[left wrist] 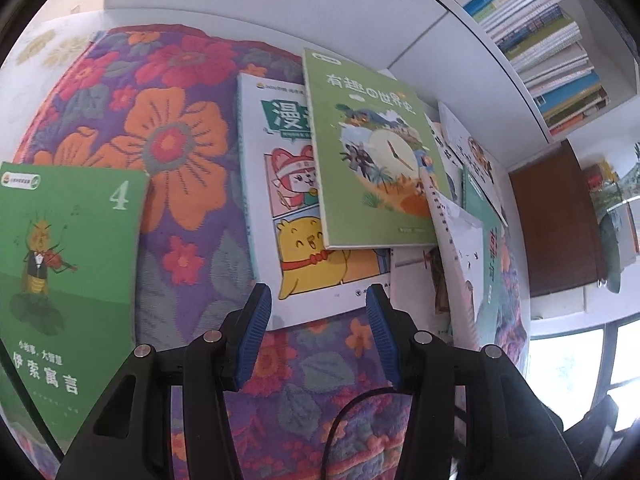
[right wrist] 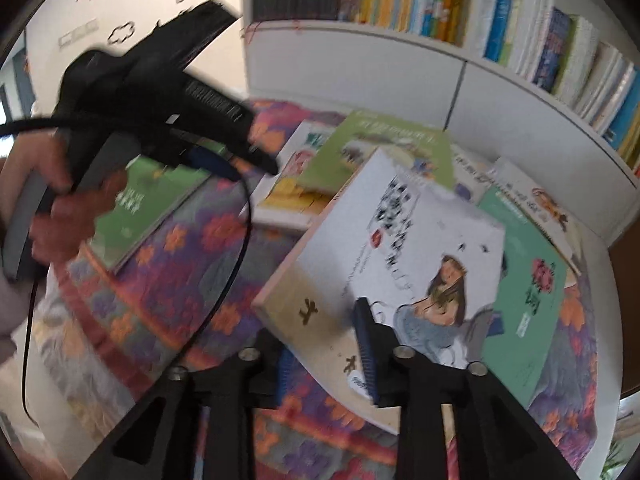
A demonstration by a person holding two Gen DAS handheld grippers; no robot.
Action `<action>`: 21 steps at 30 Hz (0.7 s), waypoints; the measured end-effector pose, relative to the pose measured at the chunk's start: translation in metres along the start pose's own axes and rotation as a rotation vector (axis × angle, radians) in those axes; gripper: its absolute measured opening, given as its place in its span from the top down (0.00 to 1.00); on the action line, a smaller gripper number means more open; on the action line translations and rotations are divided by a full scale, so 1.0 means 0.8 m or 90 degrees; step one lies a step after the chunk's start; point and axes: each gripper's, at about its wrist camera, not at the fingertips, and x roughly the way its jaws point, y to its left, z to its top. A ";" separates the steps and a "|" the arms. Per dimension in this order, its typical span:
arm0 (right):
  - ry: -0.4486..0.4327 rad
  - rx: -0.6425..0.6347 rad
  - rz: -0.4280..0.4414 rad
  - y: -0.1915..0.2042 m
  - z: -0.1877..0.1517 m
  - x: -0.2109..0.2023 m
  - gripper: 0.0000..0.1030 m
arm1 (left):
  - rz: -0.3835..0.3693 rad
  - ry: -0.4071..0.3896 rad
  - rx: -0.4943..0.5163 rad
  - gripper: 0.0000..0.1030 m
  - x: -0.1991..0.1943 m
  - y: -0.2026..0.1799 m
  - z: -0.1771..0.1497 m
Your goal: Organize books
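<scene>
Several children's books lie piled on a floral cloth (left wrist: 180, 140). A light green book with a clock picture (left wrist: 372, 152) rests on a white comic book (left wrist: 288, 200). My left gripper (left wrist: 318, 294) is open and empty, just above the comic book's near edge. A green book marked 4 (left wrist: 68, 260) lies apart at the left. In the blurred right wrist view, a tilted white book showing a girl (right wrist: 400, 248) has its near corner between the fingers of my right gripper (right wrist: 320, 324), one finger over the cover and one under. The jaws stand apart around it.
A white bookshelf (right wrist: 520, 32) packed with upright books runs along the back. A teal book (right wrist: 524, 308) lies to the right of the white one. A hand (right wrist: 60, 200) holds the left gripper (right wrist: 224, 160) over the green book (right wrist: 148, 204). A brown cabinet (left wrist: 556, 220) stands at right.
</scene>
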 end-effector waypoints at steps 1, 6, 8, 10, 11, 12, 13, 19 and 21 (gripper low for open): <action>0.008 0.003 0.019 0.002 -0.005 0.000 0.58 | -0.001 0.001 0.004 0.56 0.001 -0.001 0.000; -0.007 0.085 0.150 -0.015 -0.029 -0.023 0.58 | -0.009 0.006 0.022 0.56 0.005 -0.010 0.000; -0.031 0.112 0.163 -0.031 -0.036 -0.040 0.58 | -0.012 0.001 0.024 0.56 0.004 -0.014 -0.001; -0.049 0.125 0.144 -0.047 -0.041 -0.063 0.58 | -0.021 -0.009 0.023 0.56 -0.002 -0.019 -0.003; -0.054 0.120 0.130 -0.052 -0.043 -0.074 0.58 | -0.026 -0.017 0.021 0.56 -0.005 -0.022 -0.003; -0.058 0.108 0.107 -0.057 -0.043 -0.088 0.58 | -0.030 -0.031 0.017 0.56 -0.011 -0.026 -0.004; -0.061 0.099 0.090 -0.058 -0.043 -0.098 0.58 | -0.031 -0.044 0.011 0.56 -0.017 -0.030 -0.004; -0.077 -0.014 -0.083 -0.049 -0.035 -0.168 0.50 | -0.074 -0.111 0.028 0.52 -0.055 -0.093 -0.021; -0.084 0.013 -0.124 -0.055 -0.038 -0.181 0.50 | -0.073 -0.110 0.057 0.52 -0.062 -0.122 -0.041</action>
